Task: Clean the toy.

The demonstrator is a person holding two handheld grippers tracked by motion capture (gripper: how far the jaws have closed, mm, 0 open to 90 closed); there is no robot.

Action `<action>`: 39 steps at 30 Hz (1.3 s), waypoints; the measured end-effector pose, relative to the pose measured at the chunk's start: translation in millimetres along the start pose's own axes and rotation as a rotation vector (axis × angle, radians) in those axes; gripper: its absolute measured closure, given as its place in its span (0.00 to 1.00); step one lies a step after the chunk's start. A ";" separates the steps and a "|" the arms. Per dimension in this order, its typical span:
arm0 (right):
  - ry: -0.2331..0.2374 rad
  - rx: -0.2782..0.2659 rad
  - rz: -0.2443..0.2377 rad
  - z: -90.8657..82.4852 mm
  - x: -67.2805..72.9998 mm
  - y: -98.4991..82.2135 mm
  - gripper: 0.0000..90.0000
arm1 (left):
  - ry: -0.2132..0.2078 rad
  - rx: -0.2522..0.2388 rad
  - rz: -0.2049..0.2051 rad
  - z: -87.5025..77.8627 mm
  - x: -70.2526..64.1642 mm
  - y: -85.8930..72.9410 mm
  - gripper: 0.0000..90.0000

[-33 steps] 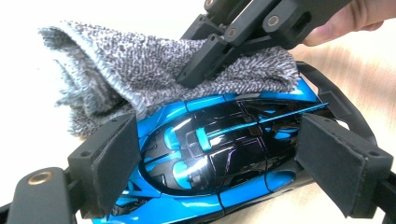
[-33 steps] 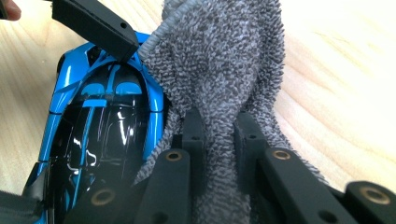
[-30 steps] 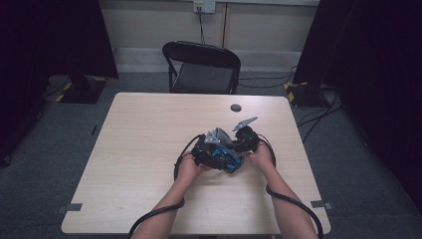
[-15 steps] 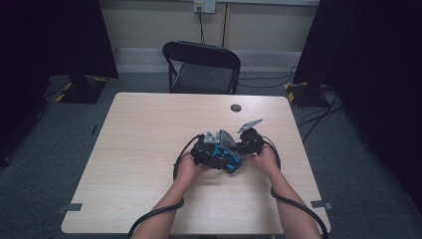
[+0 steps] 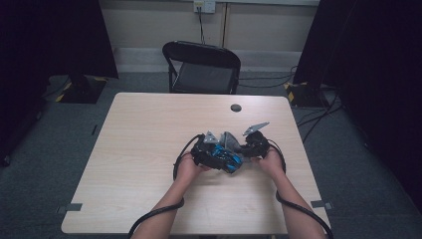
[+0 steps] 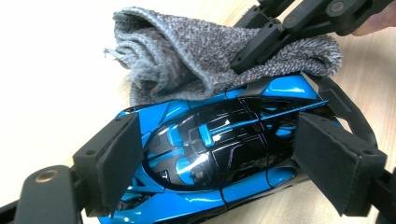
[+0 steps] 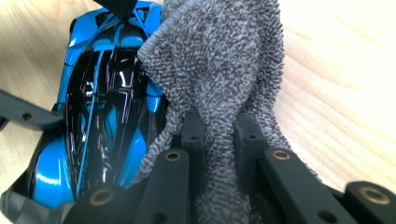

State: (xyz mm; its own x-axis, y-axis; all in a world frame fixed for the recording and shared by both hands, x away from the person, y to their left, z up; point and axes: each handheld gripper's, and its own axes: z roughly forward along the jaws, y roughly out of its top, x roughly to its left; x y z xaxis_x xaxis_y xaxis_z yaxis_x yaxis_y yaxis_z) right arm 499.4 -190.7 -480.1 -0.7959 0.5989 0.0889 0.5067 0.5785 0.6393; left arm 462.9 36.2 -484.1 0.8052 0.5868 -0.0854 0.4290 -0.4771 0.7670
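Left hand-held gripper (image 6: 219,168) clamps the glossy blue-and-black hard-plastic toy car (image 6: 219,154) by its sides, near-centre of the pale wood table (image 5: 149,149). Car's long axis runs left-right. Right hand-held gripper (image 7: 217,135), jaws pressed together, pinches a soft nubby grey terry cloth (image 7: 224,60) touching the car's far flank, so right's the nearer wiper.

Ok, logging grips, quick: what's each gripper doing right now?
Left gripper: closed on the blue toy car, pads on its sides.
Right gripper: shut on the grey cloth.
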 end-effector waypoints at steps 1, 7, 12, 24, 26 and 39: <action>0.002 0.001 0.004 -0.9 -0.2 -1.0 0.87 | 0.000 0.002 -0.001 -0.1 -0.1 0.0 0.18; 0.003 0.000 0.009 -5.1 -1.4 -5.9 0.87 | 0.000 0.007 0.000 -0.4 0.0 0.4 0.18; 0.006 -0.005 0.019 -9.7 -2.4 -12.1 0.87 | 0.003 0.003 -0.001 -0.4 0.1 0.0 0.18; 0.005 -0.026 0.039 -19.3 0.0 -26.6 0.86 | 0.007 0.015 -0.002 -0.5 -0.8 1.3 0.18; 0.003 -0.023 0.041 -20.7 0.6 -27.9 0.86 | 0.006 0.016 -0.004 -0.3 -0.9 1.6 0.18; 0.001 -0.016 0.044 -30.0 2.8 -37.7 0.86 | 0.006 0.022 -0.002 -0.4 -0.7 2.2 0.18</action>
State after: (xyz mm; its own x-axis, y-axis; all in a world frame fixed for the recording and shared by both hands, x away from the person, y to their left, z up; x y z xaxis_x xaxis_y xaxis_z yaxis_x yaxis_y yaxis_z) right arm 468.1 -227.4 -481.0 -0.7737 0.6225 0.1180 0.5356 0.5432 0.6466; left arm 463.1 35.0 -482.1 0.8016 0.5921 -0.0832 0.4401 -0.4902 0.7523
